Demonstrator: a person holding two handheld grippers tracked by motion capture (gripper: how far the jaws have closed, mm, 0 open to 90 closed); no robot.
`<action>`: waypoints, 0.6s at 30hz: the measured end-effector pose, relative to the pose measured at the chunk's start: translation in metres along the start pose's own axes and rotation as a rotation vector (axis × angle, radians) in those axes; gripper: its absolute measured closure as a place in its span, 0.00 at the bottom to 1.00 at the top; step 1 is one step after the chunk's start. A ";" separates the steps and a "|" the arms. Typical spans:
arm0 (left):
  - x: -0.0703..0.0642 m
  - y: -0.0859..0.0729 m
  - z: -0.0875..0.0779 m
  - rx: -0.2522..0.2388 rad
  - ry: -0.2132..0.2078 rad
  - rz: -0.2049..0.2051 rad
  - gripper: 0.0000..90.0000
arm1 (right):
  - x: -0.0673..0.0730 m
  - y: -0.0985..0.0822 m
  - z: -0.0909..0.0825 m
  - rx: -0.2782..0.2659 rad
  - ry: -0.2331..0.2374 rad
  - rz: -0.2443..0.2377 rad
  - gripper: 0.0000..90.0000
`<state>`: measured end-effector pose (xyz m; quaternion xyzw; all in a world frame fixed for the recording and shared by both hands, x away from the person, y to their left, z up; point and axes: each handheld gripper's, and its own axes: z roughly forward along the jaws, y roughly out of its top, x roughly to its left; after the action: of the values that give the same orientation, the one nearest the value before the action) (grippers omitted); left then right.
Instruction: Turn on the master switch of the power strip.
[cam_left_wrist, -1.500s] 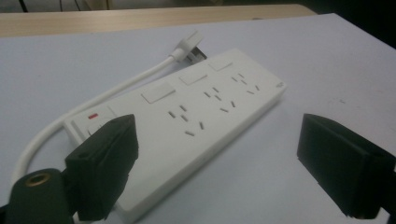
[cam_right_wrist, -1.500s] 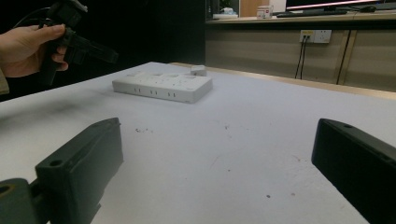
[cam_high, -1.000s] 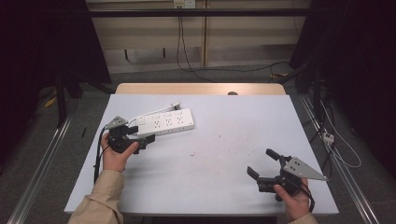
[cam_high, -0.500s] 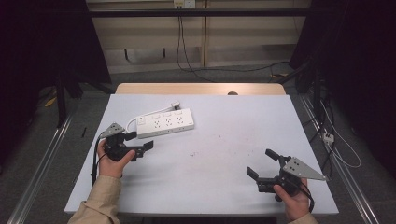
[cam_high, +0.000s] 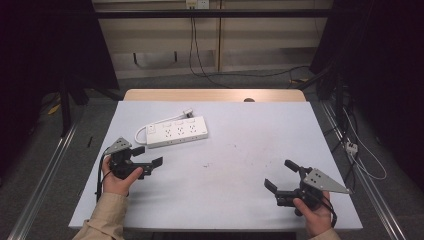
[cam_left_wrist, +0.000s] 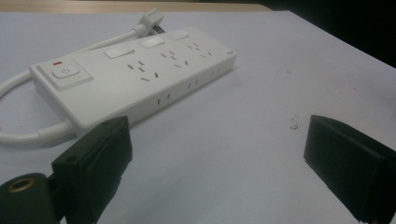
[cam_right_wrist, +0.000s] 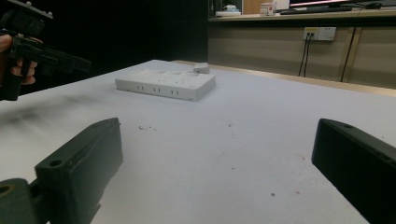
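The white power strip (cam_high: 177, 132) lies flat on the table (cam_high: 240, 130), toward the far left, its cord looped at its left end. The left gripper (cam_high: 149, 156) hovers just near-left of the strip, jaws spread wide, holding nothing. The right gripper (cam_high: 280, 175) sits well apart from the strip, near the table's right front edge, jaws likewise wide and empty.

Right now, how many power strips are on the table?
1. The power strip lies on the far left part of the table, ahead of the left gripper; its cord loops at its left end.
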<state>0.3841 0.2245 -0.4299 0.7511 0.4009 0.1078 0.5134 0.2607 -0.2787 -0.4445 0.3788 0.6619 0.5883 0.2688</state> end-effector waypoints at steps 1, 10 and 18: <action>0.000 -0.001 -0.001 0.001 0.000 0.000 0.08 | 0.000 0.000 0.000 0.000 0.000 0.000 0.02; -0.004 -0.007 -0.008 -0.007 -0.005 0.006 0.08 | 0.000 0.000 0.000 0.002 0.000 0.001 0.02; -0.007 -0.013 -0.014 -0.012 -0.002 0.017 0.08 | 0.000 -0.001 0.000 0.011 -0.001 -0.002 0.02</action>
<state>0.3646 0.2310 -0.4325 0.7515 0.3934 0.1135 0.5174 0.2611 -0.2788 -0.4452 0.3799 0.6653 0.5844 0.2674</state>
